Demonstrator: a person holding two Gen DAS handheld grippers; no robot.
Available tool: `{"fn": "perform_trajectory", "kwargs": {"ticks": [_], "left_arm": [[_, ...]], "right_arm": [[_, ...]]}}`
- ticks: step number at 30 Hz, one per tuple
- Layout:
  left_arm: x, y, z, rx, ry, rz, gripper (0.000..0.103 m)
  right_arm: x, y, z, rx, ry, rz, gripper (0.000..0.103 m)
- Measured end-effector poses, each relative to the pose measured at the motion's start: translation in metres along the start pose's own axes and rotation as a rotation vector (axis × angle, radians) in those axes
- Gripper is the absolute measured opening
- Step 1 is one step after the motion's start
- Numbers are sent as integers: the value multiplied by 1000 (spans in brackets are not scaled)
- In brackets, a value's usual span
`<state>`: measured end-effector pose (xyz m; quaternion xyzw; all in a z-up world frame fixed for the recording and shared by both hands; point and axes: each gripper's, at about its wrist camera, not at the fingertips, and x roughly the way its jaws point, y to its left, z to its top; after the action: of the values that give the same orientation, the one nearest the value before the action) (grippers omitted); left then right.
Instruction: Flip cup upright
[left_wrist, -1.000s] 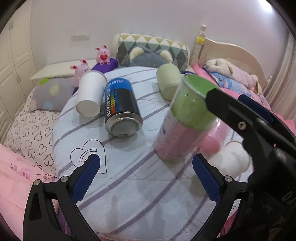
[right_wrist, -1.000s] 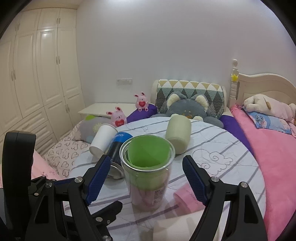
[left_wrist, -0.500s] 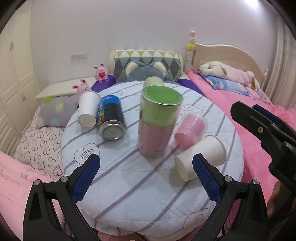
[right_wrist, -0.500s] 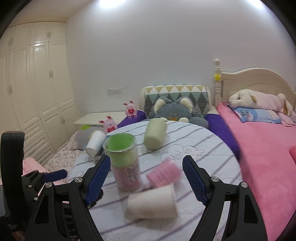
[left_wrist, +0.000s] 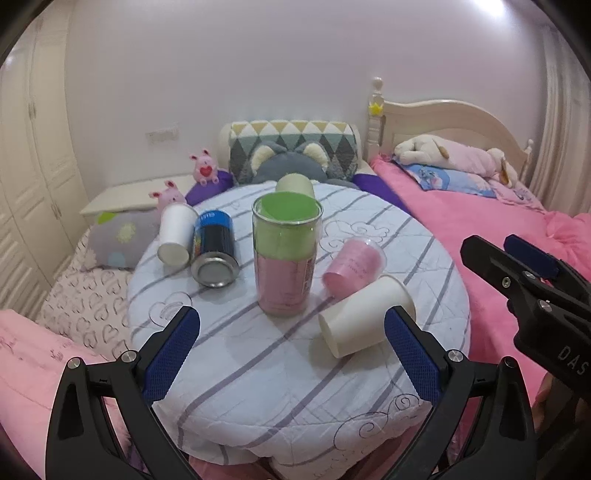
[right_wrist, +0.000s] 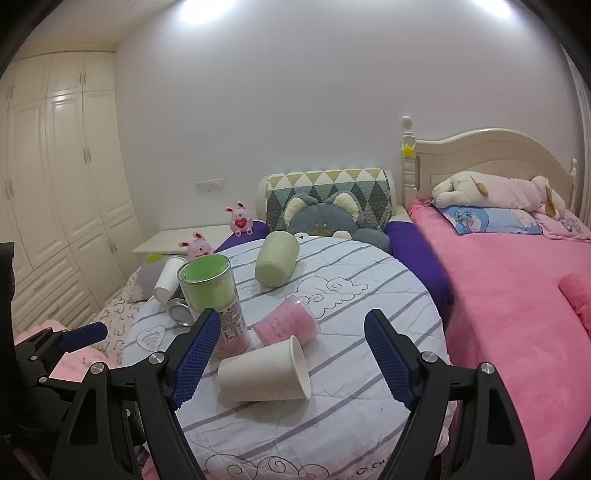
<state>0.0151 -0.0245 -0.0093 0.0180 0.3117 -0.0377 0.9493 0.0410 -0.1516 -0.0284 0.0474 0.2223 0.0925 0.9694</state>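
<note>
Left claw (left_wrist: 291, 339) agape | white cup (left_wrist: 364, 315) lying beside upright tumbler (left_wrist: 286, 254)

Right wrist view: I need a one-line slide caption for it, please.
Open right gripper hovers over a round table; tall clear cup stands upright among tipped cups, white paper cup nearest.

Before me stood a pale plain wall (right_wrist: 314, 110), lit from above by bright ceiling light. To my left rose cream panelled wardrobes (right_wrist: 62, 177). To my right lay a bed (right_wrist: 517, 277) under a pink blanket, with a cream arched headboard (right_wrist: 491, 147). A low white bedside table (right_wrist: 173, 238) sat between them.
</note>
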Motion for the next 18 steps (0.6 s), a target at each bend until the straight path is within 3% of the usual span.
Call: {"fn": "perform_trajectory", "kwargs": {"ticks": [8,18], "left_arm": [[-12,-7,5,14,-73,58,103],[-8,-3,9,-2,-81,83,103]], "right_arm": [[-9,-11,-2,16,-22,-1,82],[-5,-15,-2,14,-13,16,82]]}}
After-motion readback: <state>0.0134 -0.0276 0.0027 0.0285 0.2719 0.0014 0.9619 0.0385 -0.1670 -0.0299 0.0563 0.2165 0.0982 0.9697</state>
